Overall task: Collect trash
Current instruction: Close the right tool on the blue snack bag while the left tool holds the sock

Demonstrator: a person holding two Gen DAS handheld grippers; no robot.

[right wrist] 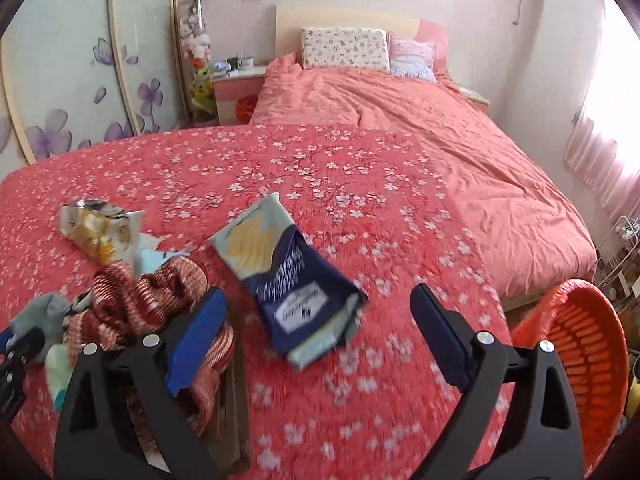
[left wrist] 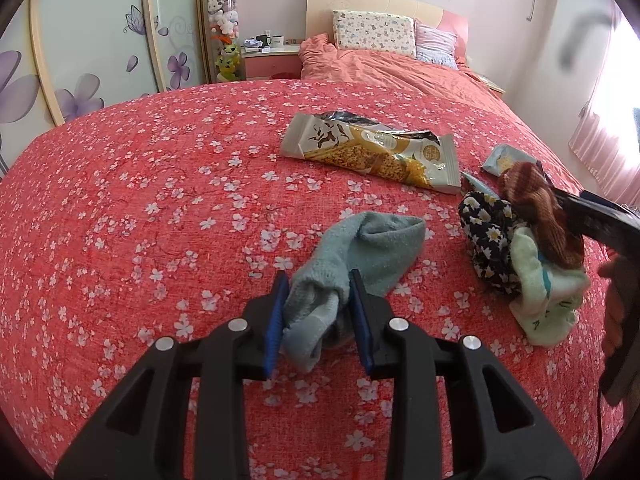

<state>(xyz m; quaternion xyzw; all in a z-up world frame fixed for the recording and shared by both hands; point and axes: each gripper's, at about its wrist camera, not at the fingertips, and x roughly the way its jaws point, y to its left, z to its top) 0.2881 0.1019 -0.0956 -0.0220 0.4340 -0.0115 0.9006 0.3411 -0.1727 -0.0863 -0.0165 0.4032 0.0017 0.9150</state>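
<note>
Left gripper pinches blue sock, apparently sorting it from trash. Right gripper spread, empty, facing navy wrapper on bed; orange basket beside bed, likely for trash.

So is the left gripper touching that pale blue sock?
Touching. The left wrist view shows the left gripper with both blue pads pressed into the pale blue sock.

The bed's red flowered cover is matt, coarse-woven cloth. The pale blue sock looks fluffy terry. The snack wrapper at upper centre is glossy crinkled film with a silvery lining. The brown knit is ribbed wool. The orange basket at lower right is shiny slotted plastic.
</note>
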